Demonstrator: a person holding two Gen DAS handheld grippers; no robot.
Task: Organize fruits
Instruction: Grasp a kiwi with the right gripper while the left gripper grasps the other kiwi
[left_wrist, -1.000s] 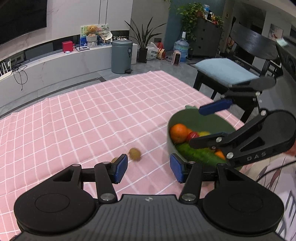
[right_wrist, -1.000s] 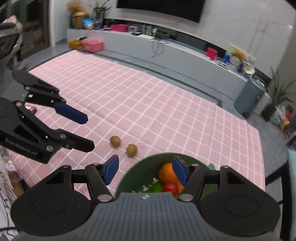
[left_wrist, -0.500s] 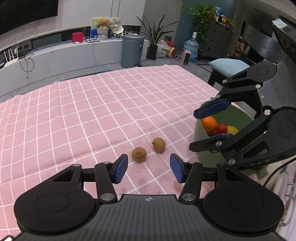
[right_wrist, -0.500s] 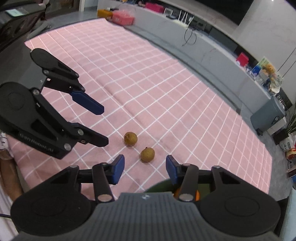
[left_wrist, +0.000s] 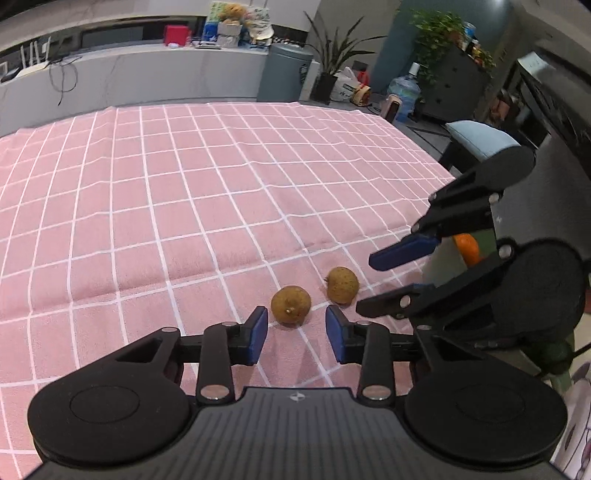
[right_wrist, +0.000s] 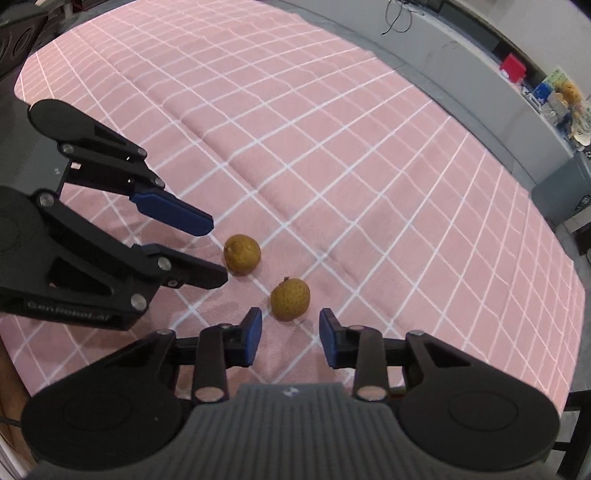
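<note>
Pink checked cloth (left_wrist: 207, 206) covers the table beneath both of my grippers, and two small brown fruits lie on it close together, not quite touching.

Nearest in the left wrist view, my left gripper (left_wrist: 296, 334) points down at the cloth with its blue pads (left_wrist: 256, 334) closing and not yet on anything. One brown fruit (left_wrist: 290, 305) sits just past the tips, slightly toward the left finger and outside the gap. In that same view the second brown fruit (left_wrist: 342, 284) lies a little farther out and beyond the right finger.

From the right wrist view, my right gripper (right_wrist: 290, 339) is also closing, its pads apart and bare. That second brown fruit (right_wrist: 290, 299) rests just ahead of its tips, roughly centred on the gap and clear of both pads. The first fruit (right_wrist: 242, 254) lies beyond the left finger, right by the tips of my left gripper, which reaches in from that side.

Behind my right gripper in the left wrist view, an orange (left_wrist: 467, 248) shows in part beside a pale green bowl wall (left_wrist: 445, 258).

Farther off, past the table's far edge, stand a grey bin (left_wrist: 284, 74), a potted plant (left_wrist: 332, 62) and a water bottle (left_wrist: 404, 92).
</note>
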